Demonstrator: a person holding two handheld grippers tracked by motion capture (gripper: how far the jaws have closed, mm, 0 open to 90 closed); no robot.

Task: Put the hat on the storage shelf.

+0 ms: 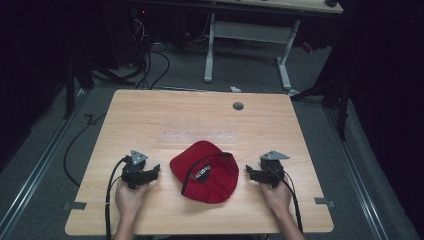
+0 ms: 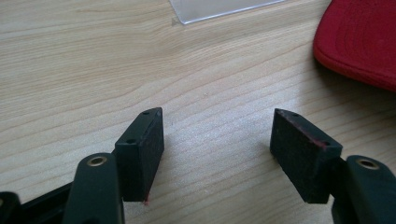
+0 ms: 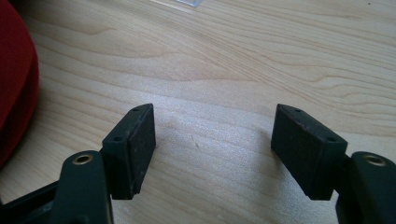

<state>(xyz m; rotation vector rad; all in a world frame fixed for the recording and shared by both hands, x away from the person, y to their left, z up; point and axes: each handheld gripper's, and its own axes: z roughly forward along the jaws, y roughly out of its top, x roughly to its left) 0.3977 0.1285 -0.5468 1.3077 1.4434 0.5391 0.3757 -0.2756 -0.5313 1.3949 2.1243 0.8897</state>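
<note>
A red cap (image 1: 207, 171) lies upside down on the wooden table (image 1: 150, 115), near its front middle, a black band and label showing inside. My left gripper (image 1: 152, 171) rests on the table just left of the cap, jaws wide apart with bare wood between them. In the left gripper view the gripper (image 2: 217, 135) sees the cap's red brim (image 2: 359, 42) at the upper right. My right gripper (image 1: 249, 171) sits just right of the cap, also open and empty. The right gripper view shows that gripper (image 3: 215, 133) with the cap's edge (image 3: 16, 79) at the far left.
A clear plastic sheet (image 1: 197, 136) lies flat behind the cap, its corner (image 2: 219, 9) seen in the left gripper view. A grey cable hole (image 1: 238, 106) is near the table's far edge. Beyond the table stand a desk frame (image 1: 250, 35) and floor cables (image 1: 150, 60).
</note>
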